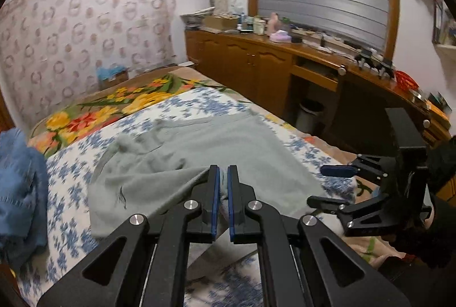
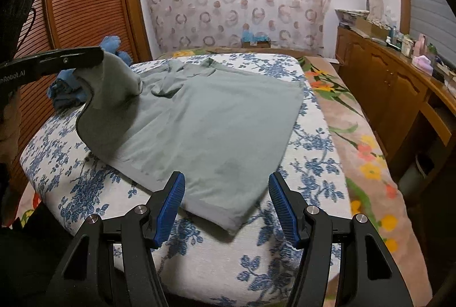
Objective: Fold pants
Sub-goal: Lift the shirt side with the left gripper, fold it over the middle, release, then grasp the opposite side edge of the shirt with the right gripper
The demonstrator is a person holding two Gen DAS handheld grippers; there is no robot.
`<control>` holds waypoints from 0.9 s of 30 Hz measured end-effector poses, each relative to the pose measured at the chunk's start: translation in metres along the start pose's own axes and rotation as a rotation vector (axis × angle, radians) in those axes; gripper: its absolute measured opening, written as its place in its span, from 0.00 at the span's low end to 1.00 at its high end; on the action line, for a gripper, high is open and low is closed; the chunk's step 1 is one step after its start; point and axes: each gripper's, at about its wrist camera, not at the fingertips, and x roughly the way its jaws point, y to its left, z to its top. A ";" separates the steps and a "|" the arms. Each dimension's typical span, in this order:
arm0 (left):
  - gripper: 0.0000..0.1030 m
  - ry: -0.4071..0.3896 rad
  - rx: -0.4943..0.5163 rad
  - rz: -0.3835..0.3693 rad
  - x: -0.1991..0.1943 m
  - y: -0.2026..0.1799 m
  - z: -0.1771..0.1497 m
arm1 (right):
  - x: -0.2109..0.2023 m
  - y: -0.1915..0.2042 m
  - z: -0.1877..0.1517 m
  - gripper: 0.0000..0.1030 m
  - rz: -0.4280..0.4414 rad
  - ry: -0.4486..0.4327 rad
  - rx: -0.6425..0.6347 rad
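Observation:
Grey-green pants (image 2: 205, 121) lie spread on a blue-flowered white cushion (image 2: 310, 153) on the bed. My left gripper (image 1: 223, 174) is shut on a corner of the pants (image 1: 182, 153) and lifts that corner off the cushion; from the right wrist view it shows at the left (image 2: 94, 57) with the fabric hanging from it. My right gripper (image 2: 226, 181) is open and empty, just above the near hem of the pants. In the left wrist view the right gripper (image 1: 325, 184) is at the right, open.
A blue garment (image 2: 68, 84) lies in a heap at the cushion's far left edge. A floral bedspread (image 2: 356, 119) covers the bed around the cushion. A wooden sideboard (image 1: 256, 59) with clutter runs along the right. A small bin (image 1: 309, 113) stands by it.

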 end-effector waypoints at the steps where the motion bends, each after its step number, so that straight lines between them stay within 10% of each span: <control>1: 0.06 0.001 0.002 -0.009 0.002 -0.003 0.002 | 0.000 -0.001 -0.001 0.61 -0.001 0.000 0.003; 7: 0.07 0.022 -0.004 0.005 0.008 -0.011 0.004 | 0.000 0.000 -0.002 0.61 -0.008 -0.004 0.013; 16: 0.62 -0.005 -0.043 0.085 -0.003 0.006 -0.009 | 0.003 0.005 0.000 0.61 -0.004 -0.008 0.013; 27: 0.63 0.051 -0.103 0.151 -0.002 0.037 -0.048 | 0.014 0.028 0.010 0.61 0.051 -0.023 -0.023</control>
